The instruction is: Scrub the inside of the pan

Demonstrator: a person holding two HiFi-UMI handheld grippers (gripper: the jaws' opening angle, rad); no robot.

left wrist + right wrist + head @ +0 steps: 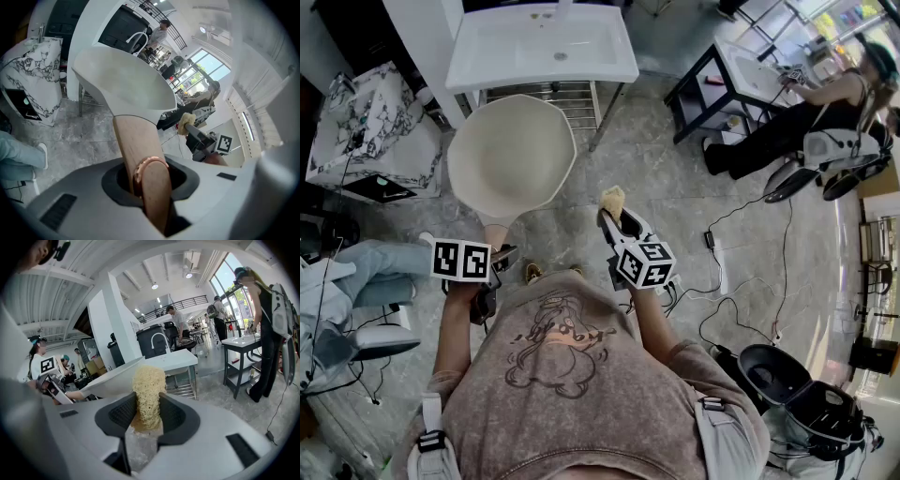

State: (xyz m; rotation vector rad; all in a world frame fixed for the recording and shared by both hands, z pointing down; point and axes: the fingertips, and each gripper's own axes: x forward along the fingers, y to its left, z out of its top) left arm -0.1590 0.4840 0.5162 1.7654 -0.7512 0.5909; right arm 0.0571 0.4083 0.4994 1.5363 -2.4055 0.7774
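Right gripper [616, 217] is pinching a yellow scrubber [612, 199], which stands up between its jaws; the right gripper view confirms the grip. Left gripper [498, 253] is clamped on the wooden handle [494, 231] of the pan [511, 155].

Pan is held in the air above the floor [675, 187], with the bowl away from the person and the handle running back toward the body. Its mouth appears to face upward.

Scrubber lies to the pan's right, level with the handle-side part of the rim. It is near the rim but apart from it, with no contact. The right gripper is the one to reach the interior. In my judgement the coming move is leftward and forward over the rim, then down into the bowl. Scrubbing has not begun.

Beyond the pan stands a white sink [542, 47].
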